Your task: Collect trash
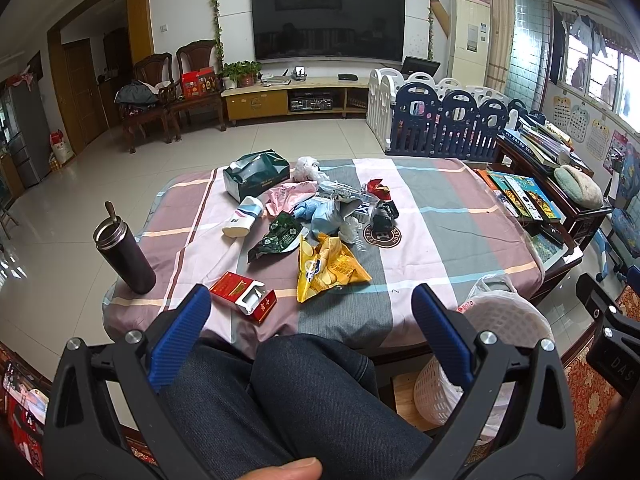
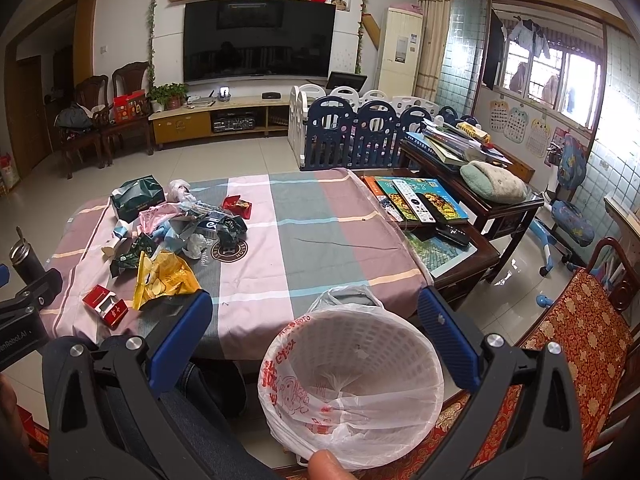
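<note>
My left gripper (image 1: 311, 304) hangs with its fingers spread wide and empty; the trash heap (image 1: 316, 216) lies ahead of the tips on the checked cloth (image 1: 440, 240), the yellow chip bag (image 1: 326, 268) nearest between them, the red cigarette box (image 1: 244, 296) just beyond the left finger; my right gripper (image 2: 316, 312) is equally wide and holds nothing; the white basket (image 2: 352, 380), lined with a thin printed bag, sits between its fingers, mouth tilted towards me.

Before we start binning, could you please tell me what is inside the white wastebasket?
The white wastebasket holds only its plastic bag liner, printed in red; no trash shows inside. The very bottom is veiled by bunched liner, so small scraps there cannot be ruled out.
</note>
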`<control>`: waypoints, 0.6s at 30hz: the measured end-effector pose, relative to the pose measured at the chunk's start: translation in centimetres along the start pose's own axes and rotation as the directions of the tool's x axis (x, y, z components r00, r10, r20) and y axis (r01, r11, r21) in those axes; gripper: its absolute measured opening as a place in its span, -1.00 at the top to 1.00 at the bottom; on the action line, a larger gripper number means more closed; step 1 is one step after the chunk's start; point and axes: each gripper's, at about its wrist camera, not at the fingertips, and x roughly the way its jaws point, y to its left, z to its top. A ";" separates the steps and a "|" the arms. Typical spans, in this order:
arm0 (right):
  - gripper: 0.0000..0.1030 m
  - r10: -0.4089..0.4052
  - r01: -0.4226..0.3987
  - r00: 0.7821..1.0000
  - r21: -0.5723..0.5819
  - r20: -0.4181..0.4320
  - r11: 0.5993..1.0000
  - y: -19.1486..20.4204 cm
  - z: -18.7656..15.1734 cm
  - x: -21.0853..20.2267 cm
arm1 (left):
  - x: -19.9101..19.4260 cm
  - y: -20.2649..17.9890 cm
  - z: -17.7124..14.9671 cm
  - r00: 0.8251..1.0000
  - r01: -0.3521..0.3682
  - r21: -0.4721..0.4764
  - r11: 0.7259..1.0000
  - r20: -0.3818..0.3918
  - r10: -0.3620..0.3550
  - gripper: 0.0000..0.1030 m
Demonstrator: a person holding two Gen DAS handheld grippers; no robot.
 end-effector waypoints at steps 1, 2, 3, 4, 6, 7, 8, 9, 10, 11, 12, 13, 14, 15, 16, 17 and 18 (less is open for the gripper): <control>-0.94 0.000 0.000 1.000 -0.001 -0.001 1.000 0.0 -0.1 0.0 | 0.0 0.0 0.1 1.000 0.000 0.001 1.000 0.000 0.000 -0.94; -0.94 0.002 -0.002 1.000 0.001 -0.001 1.000 0.0 0.0 0.0 | 0.0 0.0 0.1 1.000 0.000 0.001 1.000 -0.001 0.000 -0.94; -0.94 0.002 -0.002 1.000 0.003 0.000 1.000 -0.1 -0.1 0.0 | 0.1 0.0 -0.1 1.000 -0.002 0.000 1.000 -0.001 0.002 -0.94; -0.94 0.002 -0.002 1.000 0.003 -0.001 1.000 -0.1 -0.1 0.0 | 0.1 0.0 -0.2 1.000 -0.002 0.000 1.000 -0.001 0.002 -0.94; -0.94 0.002 -0.002 1.000 0.003 -0.001 1.000 -0.1 -0.1 0.0 | 0.1 0.0 -0.2 1.000 -0.001 0.001 1.000 -0.002 0.001 -0.94; -0.94 0.001 -0.001 1.000 0.003 0.000 1.000 0.0 0.0 0.0 | 0.1 0.0 -0.1 1.000 -0.001 0.000 1.000 -0.002 0.001 -0.94; -0.94 0.000 0.000 1.000 0.003 0.000 1.000 0.0 -0.1 0.0 | 0.1 0.0 -0.1 1.000 -0.001 0.000 1.000 -0.002 0.001 -0.94; -0.94 0.001 -0.001 1.000 0.003 0.001 1.000 0.0 -0.2 0.0 | 0.1 0.0 -0.1 1.000 -0.001 0.000 1.000 -0.001 0.001 -0.94; -0.94 0.001 -0.001 1.000 0.001 0.001 1.000 0.0 -0.2 0.0 | 0.1 0.0 -0.1 1.000 -0.001 0.000 1.000 -0.001 0.001 -0.94; -0.94 0.000 0.000 1.000 0.001 0.001 1.000 -0.1 -0.2 0.0 | 0.1 0.0 -0.1 1.000 -0.001 0.000 1.000 -0.001 0.001 -0.94; -0.94 0.000 0.000 1.000 0.001 0.001 1.000 -0.1 -0.2 0.0 | 0.1 0.0 -0.1 1.000 -0.001 0.000 1.000 -0.002 0.001 -0.94; -0.94 0.000 0.000 1.000 0.001 0.000 1.000 -0.1 -0.2 0.0 | 0.1 0.0 -0.1 1.000 -0.002 0.000 1.000 -0.002 0.002 -0.94; -0.94 0.001 -0.001 1.000 0.003 -0.002 1.000 -0.1 -0.2 0.0 | 0.1 0.0 -0.1 1.000 -0.001 -0.001 1.000 -0.002 0.001 -0.94; -0.94 0.001 -0.001 1.000 0.004 -0.003 1.000 0.0 -0.1 0.0 | 0.1 0.0 -0.1 1.000 -0.001 -0.001 1.000 -0.002 0.001 -0.94; -0.94 0.000 0.000 1.000 0.005 -0.003 1.000 -0.1 -0.2 0.0 | 0.1 0.0 -0.1 1.000 -0.001 -0.001 1.000 -0.003 0.001 -0.94; -0.94 -0.001 0.001 1.000 0.006 -0.004 1.000 -0.1 -0.2 0.0 | 0.1 0.0 -0.1 1.000 -0.002 -0.001 1.000 -0.003 0.002 -0.94; -0.94 -0.001 0.001 1.000 0.006 -0.005 1.000 -0.1 -0.2 0.1 | 0.1 0.0 -0.1 1.000 -0.001 -0.001 1.000 -0.003 0.001 -0.94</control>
